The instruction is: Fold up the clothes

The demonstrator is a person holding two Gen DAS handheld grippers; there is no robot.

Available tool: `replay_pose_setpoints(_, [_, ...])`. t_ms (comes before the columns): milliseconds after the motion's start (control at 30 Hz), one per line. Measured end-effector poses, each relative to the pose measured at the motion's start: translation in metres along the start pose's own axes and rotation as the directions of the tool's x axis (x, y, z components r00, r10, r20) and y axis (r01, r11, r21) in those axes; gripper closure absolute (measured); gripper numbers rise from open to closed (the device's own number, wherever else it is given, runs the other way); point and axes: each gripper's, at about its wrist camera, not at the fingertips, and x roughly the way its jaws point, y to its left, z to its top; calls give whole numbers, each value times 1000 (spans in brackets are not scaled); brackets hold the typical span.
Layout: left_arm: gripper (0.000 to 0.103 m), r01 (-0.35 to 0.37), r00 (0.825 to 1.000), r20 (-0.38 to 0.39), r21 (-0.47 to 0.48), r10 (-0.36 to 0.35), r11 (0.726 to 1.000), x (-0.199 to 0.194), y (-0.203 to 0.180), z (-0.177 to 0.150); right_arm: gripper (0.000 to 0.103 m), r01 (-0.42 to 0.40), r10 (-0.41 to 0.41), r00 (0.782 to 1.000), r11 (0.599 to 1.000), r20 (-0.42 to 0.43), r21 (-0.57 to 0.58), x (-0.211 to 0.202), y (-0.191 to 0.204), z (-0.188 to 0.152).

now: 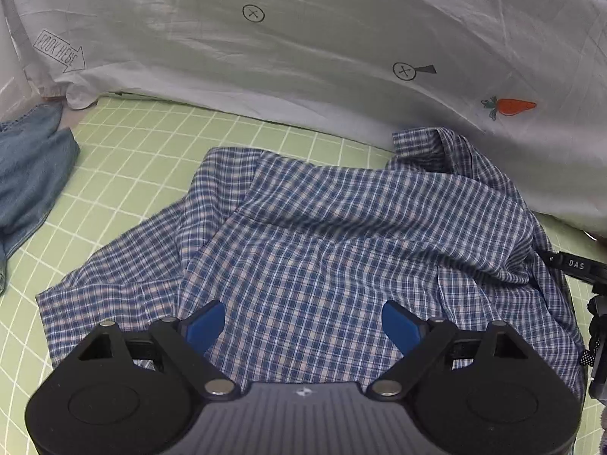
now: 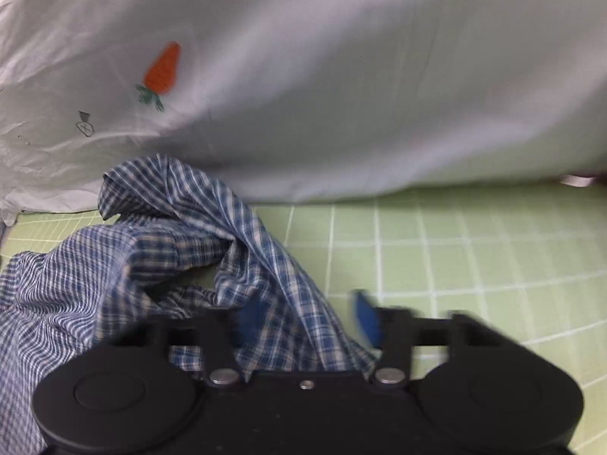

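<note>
You are near the start of the fold, by the look of it. The checked shirt [image 1: 341,235] lies crumpled on the green gridded desk [image 1: 151,144], its far part bunched against the white sheet [image 1: 303,57] that hangs along the desk's far edge. It has no clean crease and no squared edge; one flap is thrown loosely over the body and a sleeve or collar stands up at the far right. It must be spread flat before any proper fold. A blue denim garment [image 1: 30,174] waits in a heap at the desk's left edge, so more than one piece is left.

Your left hand-held gripper [image 1: 302,309] hangs over the near part of the shirt, jaws wide apart and gripping nothing. Your right hand-held gripper [image 2: 303,303] is blurred, yet its blue pads show well apart, with a raised ridge of shirt between them and draped over one finger; I judge it not clamped.

The left view gives you the whole shirt, the denim and a sliver of the right hand-held gripper at the shirt's right side. Only the right view shows the cloth between those jaws and the bare desk to the right
</note>
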Motion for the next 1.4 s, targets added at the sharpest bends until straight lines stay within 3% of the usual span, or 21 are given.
replay_pose_setpoints(133, [13,18,1000,25,-9,-18,1000,-15,0,-4,100,10,-16,995,998,97,66,-38,-11,-13])
replay_pose_setpoints(333, [13,71,996,49,-51,-69,996,-41,5,-17,100,164,-179,965,982,192,90,-149,-16,-64])
replay_pose_setpoints(467, [13,98,995,42,-62,-95,993,-54,5,-30,99,280,-288,955,954,74,102,-181,-28,-115])
replay_pose_setpoints(567, [13,98,995,34,-52,-97,994,-61,2,-39,96,318,-320,947,942,5,103,-188,-33,-142])
replay_pose_setpoints(633, [13,100,995,27,-47,-99,994,-64,1,-43,80,278,-287,957,950,44,140,-197,-31,-144])
replay_pose_setpoints(667, [13,102,995,21,-48,-101,994,-64,1,-44,55,265,-276,958,955,73,134,-198,-27,-141])
replay_pose_setpoints(700, [13,104,995,15,-50,-103,993,-64,1,-44,38,256,-268,957,960,108,112,-197,-21,-135])
replay_pose_setpoints(800, [13,101,995,9,-45,-101,994,-62,-2,-43,34,221,-225,961,974,163,40,-183,-10,-109])
replay_pose_setpoints(933, [13,88,996,3,-27,-88,996,-59,-9,-41,25,155,-148,983,986,109,-59,-132,-6,-75])
replay_pose_setpoints(967, [13,85,996,1,-26,-85,996,-57,-11,-40,26,150,-143,986,986,86,-77,-117,-6,-70])
replay_pose_setpoints(1033, [13,81,997,-4,-22,-81,997,-55,-16,-39,40,154,-150,987,985,52,-80,-95,-12,-64])
replay_pose_setpoints(1100, [13,83,996,-9,-13,-83,996,-54,-19,-39,86,160,-159,985,987,60,-9,-89,-25,-64])
replay_pose_setpoints(1167, [13,86,996,-17,4,-86,996,-53,-23,-41,92,170,-183,975,979,123,110,-106,-44,-69])
replay_pose_setpoints(1233, [13,90,996,-26,15,-90,996,-52,-26,-43,97,225,-262,948,954,181,198,-133,-64,-79])
replay_pose_setpoints(1300, [13,102,994,-37,21,-101,995,-51,-29,-45,98,303,-366,907,911,210,281,-164,-86,-93])
replay_pose_setpoints(1400, [13,123,992,-41,40,-121,992,-53,-35,-48,98,376,-493,851,811,180,448,-208,-130,-128])
